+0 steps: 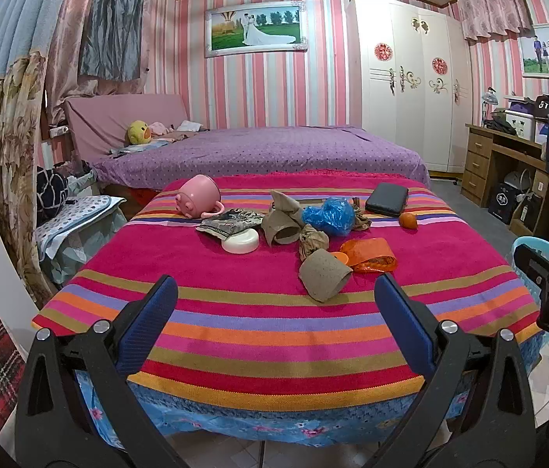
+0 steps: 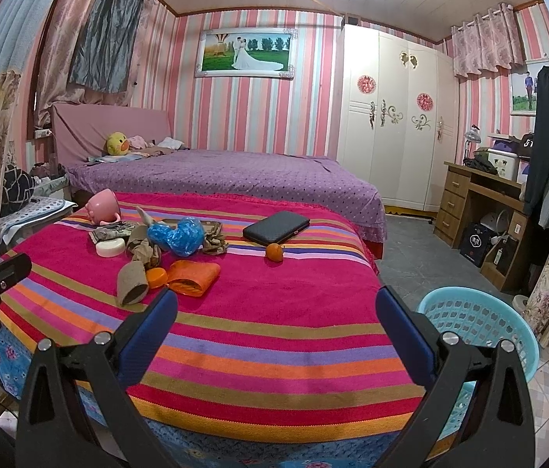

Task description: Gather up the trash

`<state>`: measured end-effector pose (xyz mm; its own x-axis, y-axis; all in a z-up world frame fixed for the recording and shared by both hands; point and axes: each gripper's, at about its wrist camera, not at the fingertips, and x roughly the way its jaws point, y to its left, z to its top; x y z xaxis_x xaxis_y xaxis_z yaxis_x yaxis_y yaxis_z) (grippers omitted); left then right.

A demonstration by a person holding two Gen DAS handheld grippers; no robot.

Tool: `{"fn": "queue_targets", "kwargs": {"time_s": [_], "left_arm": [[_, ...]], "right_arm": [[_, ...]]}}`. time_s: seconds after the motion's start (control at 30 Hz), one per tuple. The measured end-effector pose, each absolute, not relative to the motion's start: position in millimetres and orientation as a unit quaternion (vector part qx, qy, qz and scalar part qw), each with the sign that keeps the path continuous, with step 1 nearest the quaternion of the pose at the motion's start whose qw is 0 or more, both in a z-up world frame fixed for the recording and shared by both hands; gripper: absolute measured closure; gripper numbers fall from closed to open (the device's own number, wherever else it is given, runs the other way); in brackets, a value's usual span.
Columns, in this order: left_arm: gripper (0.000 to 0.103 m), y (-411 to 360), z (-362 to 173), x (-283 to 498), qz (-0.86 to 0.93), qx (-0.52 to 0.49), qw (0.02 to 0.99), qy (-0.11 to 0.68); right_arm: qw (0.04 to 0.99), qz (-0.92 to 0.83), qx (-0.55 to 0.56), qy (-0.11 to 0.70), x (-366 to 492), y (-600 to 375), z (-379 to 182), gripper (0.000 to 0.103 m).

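Bright ceiling light, glare top; sharp focus; fisheye-bent edges.

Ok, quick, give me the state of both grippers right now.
Left gripper: open, holding nothing, above the near edge of the striped table.
Right gripper: open, holding nothing, beside the blue basket.

Trash clustered on the striped surface (image 1: 255, 312)
Crumpled brown paper (image 1: 323, 279) lies nearest, orange wrapper (image 1: 370, 254) just right of it, blue plastic bag (image 1: 329, 216) farther back; light-blue basket (image 2: 481, 323) stands right
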<state>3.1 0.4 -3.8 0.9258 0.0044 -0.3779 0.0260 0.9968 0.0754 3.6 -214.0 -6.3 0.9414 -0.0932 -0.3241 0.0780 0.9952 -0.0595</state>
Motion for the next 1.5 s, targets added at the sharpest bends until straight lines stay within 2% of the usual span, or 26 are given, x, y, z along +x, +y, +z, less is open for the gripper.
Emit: {"fn": "queue_targets", "kwargs": {"time_s": [0.27, 0.63, 0.83, 1.07, 1.17, 1.3, 1.5], "left_arm": [[0.005, 1.0, -4.0, 3.2, -0.005, 0.041, 0.981, 0.189], [0.005, 5.9, 6.4, 24.0, 0.005, 0.056, 0.97, 0.236], [0.005, 3.2, 37.1, 38.3, 0.012, 0.049, 0.98, 0.192], [0.005, -6.7, 66.3, 73.1, -0.005, 0.033, 0.984, 0.177], [0.005, -7.7, 55.6, 83.8, 0.005, 0.03, 0.984, 0.178], [0.005, -10.5, 20.6, 99.6, 0.0, 0.035, 0.975, 0.217], [0.005, -21.3, -26.4, 120.2, -0.007, 0.053, 0.96, 0.276]], "right_arm": [[0.986, -0.046, -0.02, 0.162, 3.0, -215.9, -4.4, 0.004], [0.987, -0.026, 0.003, 0.157, 13.7, -234.3, 16.2, 0.004], [0.985, -0.019, 0.039, 0.165, 40.1, -256.4, 40.2, 0.004], [0.987, -0.033, 0.005, 0.157, 75.9, -264.2, 66.4, 0.004], [0.987, -0.042, 0.002, 0.153, 88.8, -270.7, 66.6, 0.004], [0.986, -0.066, -0.004, 0.152, 95.4, -280.4, 41.8, 0.004], [0.974, -0.046, 0.03, 0.22, 117.6, -296.1, 6.0, 0.004]]}}
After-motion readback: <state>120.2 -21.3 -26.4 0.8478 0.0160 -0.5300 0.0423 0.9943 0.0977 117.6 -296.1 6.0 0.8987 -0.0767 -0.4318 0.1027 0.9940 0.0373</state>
